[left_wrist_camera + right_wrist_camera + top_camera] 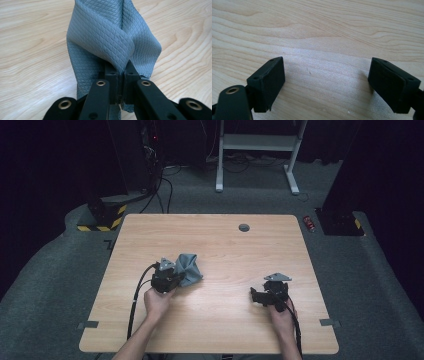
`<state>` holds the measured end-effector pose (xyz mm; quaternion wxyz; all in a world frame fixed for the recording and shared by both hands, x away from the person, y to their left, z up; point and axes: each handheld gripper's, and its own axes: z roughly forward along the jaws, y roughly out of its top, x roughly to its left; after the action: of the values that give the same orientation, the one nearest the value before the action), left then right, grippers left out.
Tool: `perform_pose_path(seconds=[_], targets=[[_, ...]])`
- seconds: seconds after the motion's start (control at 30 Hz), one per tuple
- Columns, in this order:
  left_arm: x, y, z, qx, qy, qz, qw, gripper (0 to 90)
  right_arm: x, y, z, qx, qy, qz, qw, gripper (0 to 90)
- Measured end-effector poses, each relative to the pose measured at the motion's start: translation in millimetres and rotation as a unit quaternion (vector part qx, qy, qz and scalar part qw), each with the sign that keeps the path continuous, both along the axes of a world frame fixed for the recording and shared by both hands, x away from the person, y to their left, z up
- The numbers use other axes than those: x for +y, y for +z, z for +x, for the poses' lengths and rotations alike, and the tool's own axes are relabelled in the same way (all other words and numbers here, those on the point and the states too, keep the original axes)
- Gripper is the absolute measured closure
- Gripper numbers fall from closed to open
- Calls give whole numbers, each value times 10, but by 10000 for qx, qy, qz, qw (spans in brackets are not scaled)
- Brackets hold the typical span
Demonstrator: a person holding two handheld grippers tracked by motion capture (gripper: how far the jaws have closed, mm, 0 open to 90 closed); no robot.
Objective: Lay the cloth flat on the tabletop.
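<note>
Firmly between left gripper [121, 72] jaws: cloth [105, 37]

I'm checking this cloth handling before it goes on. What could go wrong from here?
The left gripper pinches just a small fold of the grey cloth, so the fold might slip out if pulled. The right gripper is open over bare table, away from the cloth, so one-sided lifting may bunch it further.
</note>
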<state>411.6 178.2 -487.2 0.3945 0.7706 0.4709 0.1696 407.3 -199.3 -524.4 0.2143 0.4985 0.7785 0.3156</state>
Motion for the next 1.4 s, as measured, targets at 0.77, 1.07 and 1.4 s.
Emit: perform_pose_path(seconds=[0.77,1.07,1.4], targets=[[-806,-56,36,121,-1024,-62,9947,854,1,0,-1,1,8,-1,10000,139],[-961,-181,63,202,-1135,-22,9933,838,5,0,-2,0,0,-2,10000,139],[-912,-179,22,82,-915,114,9957,531,9,0,-5,1,-19,-1,10000,138]])
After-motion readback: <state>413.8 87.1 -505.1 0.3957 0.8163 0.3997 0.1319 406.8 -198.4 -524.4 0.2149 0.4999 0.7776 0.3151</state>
